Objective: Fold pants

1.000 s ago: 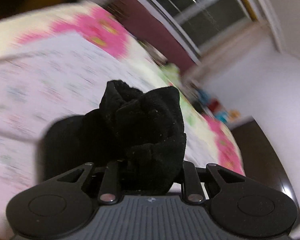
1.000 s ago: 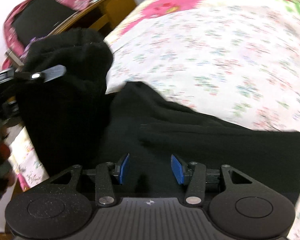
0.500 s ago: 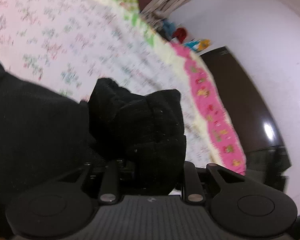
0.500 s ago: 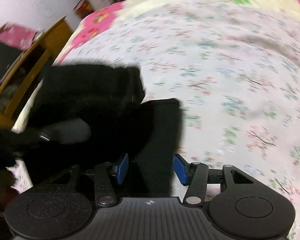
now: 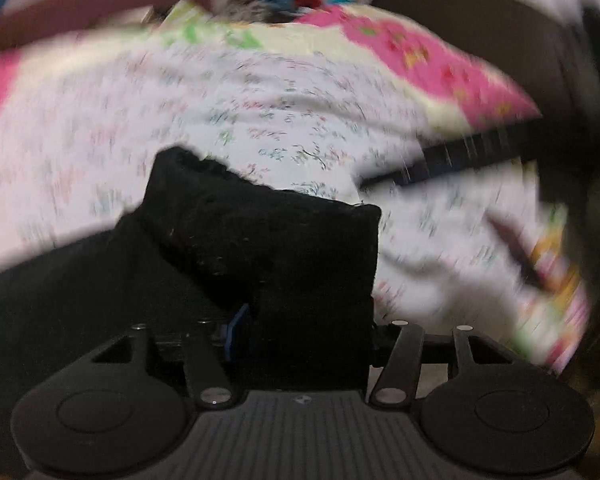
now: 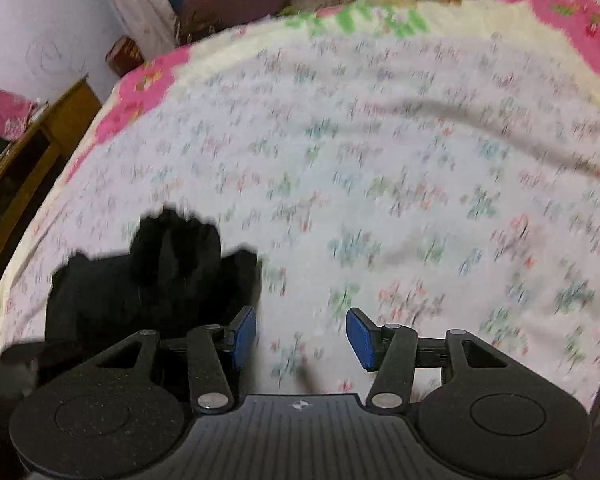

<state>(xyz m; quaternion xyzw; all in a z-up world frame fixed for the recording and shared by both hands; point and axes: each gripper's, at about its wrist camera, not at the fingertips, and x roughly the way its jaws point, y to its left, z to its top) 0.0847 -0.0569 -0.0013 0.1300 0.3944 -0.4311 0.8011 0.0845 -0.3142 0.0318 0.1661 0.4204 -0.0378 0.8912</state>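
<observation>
Swung over the bed since before, left gripper (image 5: pixel 304 328) opening around bunched black pants (image 5: pixel 268 240), right gripper (image 6: pixel 300 336) spread, empty.

Open bedspread (image 6: pixel 400 160) right of pants (image 6: pixel 160 276).

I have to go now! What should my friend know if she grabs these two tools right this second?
Left tool: jaws opening, a bunched fold of the black pants lies between them.
Right tool: open, nothing between its pads, over the flowered bedsheet.
Pants: a dark heap on the sheet, seen to the left of the right tool.
Done: cloth gathered onto itself and being let go.
Left: pull the left tool clear, flatten the heap, finish folding.
</observation>
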